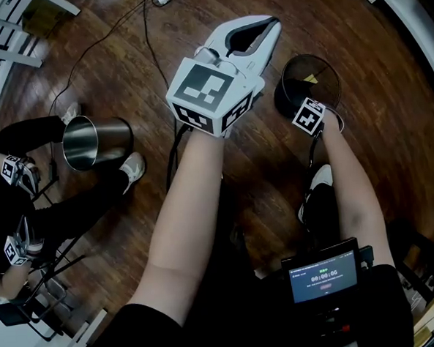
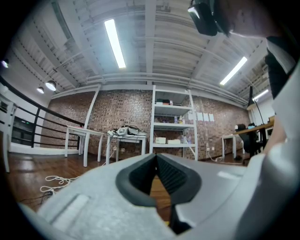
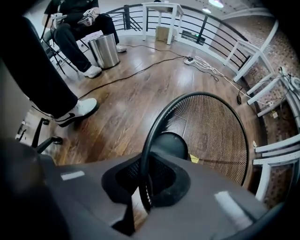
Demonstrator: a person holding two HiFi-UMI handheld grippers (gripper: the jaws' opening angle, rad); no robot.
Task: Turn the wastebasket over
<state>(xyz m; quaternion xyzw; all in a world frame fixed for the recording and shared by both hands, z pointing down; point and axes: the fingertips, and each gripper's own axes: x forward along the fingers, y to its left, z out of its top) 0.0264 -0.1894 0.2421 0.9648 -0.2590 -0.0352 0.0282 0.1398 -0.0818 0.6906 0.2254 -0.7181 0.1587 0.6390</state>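
Note:
The black mesh wastebasket [image 1: 315, 73] stands on the wooden floor with its open mouth up and a yellow scrap [image 1: 310, 79] inside. My right gripper [image 1: 295, 107] points down at its near edge, mostly hidden under its marker cube. In the right gripper view the right gripper [image 3: 144, 187] is shut on the wastebasket's [image 3: 215, 136] round black rim, which runs up between the pads. My left gripper [image 1: 269, 28] is held high over the floor to the left of the basket. It is shut with nothing in it, and the left gripper [image 2: 156, 158] looks level across the room.
A shiny steel bin [image 1: 94, 140] stands at the left beside a seated person's shoes [image 1: 132, 168]. Black cables [image 1: 146, 34] cross the floor. White table legs [image 3: 269, 150] stand just beyond the basket. A small screen [image 1: 322, 276] hangs at my chest.

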